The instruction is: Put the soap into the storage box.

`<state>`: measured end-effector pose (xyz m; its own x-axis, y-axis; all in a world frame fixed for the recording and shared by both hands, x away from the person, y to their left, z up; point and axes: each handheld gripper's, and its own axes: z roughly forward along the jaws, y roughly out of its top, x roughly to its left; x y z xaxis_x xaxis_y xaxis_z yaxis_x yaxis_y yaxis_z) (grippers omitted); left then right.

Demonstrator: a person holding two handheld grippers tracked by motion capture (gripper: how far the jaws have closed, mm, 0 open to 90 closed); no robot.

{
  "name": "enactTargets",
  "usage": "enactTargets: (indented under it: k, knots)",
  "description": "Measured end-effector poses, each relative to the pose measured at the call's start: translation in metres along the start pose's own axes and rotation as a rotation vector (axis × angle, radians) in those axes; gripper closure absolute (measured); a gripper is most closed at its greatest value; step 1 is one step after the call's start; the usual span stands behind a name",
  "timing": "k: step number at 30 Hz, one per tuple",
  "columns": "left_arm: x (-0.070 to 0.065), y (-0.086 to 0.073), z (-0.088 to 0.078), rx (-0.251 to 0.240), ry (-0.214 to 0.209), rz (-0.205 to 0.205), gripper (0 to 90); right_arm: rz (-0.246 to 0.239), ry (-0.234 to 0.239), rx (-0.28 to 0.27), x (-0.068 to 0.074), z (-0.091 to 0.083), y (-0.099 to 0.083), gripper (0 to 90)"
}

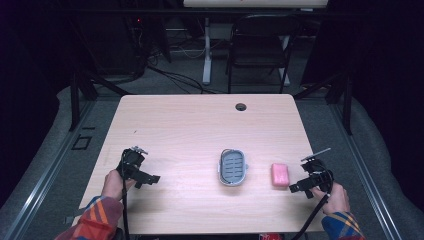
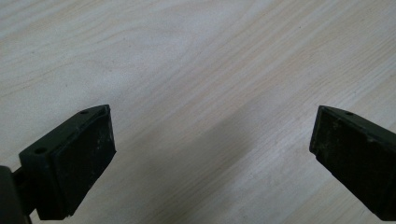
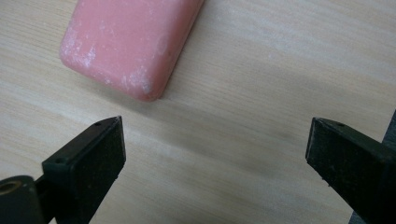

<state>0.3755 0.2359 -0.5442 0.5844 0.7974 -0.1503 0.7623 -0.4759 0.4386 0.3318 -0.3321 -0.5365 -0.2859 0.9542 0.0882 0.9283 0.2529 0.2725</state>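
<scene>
My right gripper point(image 3: 215, 154) is released near the soap point(image 3: 128, 42); it looks firm, slippery, so I would pinch its long sides

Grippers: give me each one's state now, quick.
Left gripper: open, empty, over bare table.
Right gripper: open, empty, near the pink soap but not touching it.

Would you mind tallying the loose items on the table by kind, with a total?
Pink soap bar: 1
Grey soap dish: 1
Total: 2
</scene>
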Motion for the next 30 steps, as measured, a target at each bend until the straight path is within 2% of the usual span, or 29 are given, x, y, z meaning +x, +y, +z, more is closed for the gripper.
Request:
enactTargets:
  k: [6,9,10,20,21,29,30]
  knots:
    - [-0.001,0.000,0.000,-0.009,-0.011,0.008,0.1,0.014,0.008,-0.004,-0.001,-0.001,-0.001,6.5]
    - [0.000,-0.001,-0.001,-0.015,-0.013,-0.007,0.2,0.025,0.018,-0.019,0.000,0.000,-0.001,6.3]
    - [0.000,-0.001,-0.001,-0.015,-0.010,-0.007,0.2,0.013,0.009,0.001,0.001,-0.001,0.001,6.0]
    - [0.001,0.000,0.000,-0.002,-0.007,0.003,0.1,-0.002,0.005,0.004,0.008,-0.006,0.004,3.4]
    - [0.001,-0.001,0.000,-0.004,-0.007,0.000,0.1,-0.017,0.005,0.014,0.010,-0.006,0.007,3.1]
    - [0.001,-0.001,-0.001,-0.007,-0.004,0.000,0.1,-0.036,-0.027,-0.035,0.024,-0.015,0.013,2.6]
    - [0.001,-0.001,-0.001,-0.007,-0.004,0.000,0.0,-0.041,-0.024,-0.024,0.025,-0.015,0.015,2.5]
